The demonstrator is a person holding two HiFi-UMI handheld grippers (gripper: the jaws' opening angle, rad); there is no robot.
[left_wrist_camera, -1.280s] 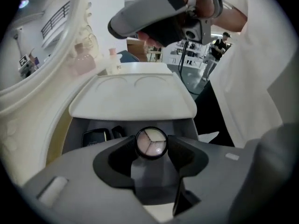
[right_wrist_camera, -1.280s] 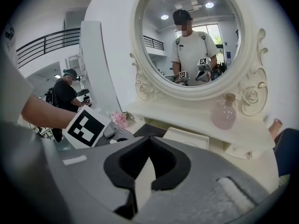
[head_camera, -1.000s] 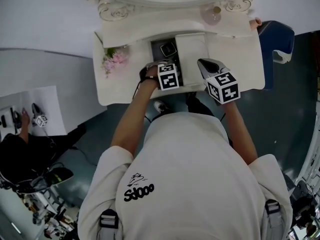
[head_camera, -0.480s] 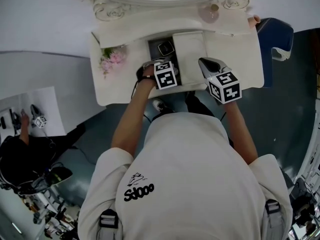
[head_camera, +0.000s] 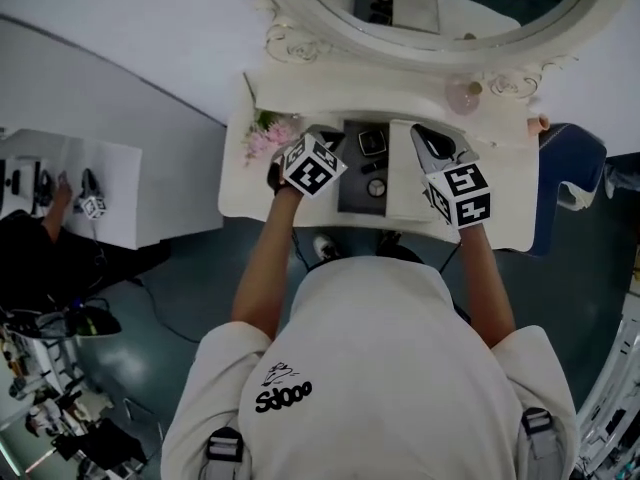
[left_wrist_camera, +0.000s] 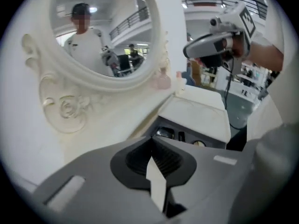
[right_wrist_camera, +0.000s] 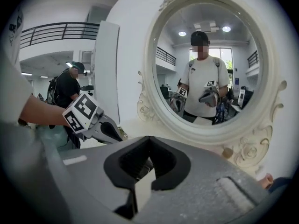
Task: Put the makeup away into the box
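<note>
The open dark box [head_camera: 350, 196] sits on the white dressing table [head_camera: 250, 193], its white lid [head_camera: 405, 183] folded out to the right. Inside lie a square compact [head_camera: 372, 141] and a small round item [head_camera: 376, 187]. My left gripper [head_camera: 328, 136] hovers over the box's left edge. Its jaws have just been closing and now stand shut with nothing between them [left_wrist_camera: 152, 141]. Beyond them the box [left_wrist_camera: 187, 136] shows. My right gripper [head_camera: 422, 131] hangs over the lid, shut and empty [right_wrist_camera: 148, 139], facing the mirror.
An oval mirror [head_camera: 440, 8] with an ornate white frame stands behind the box. Pink flowers [head_camera: 268, 136] lie at the table's left end, and a pink round bottle [head_camera: 463, 96] at the back right. A blue chair [head_camera: 565, 183] is on the right; another person [head_camera: 40, 238] is on the left.
Both grippers have lifted away from the box. The left one has shifted to the box's left edge and shut empty. The head view now takes in the mirror.
</note>
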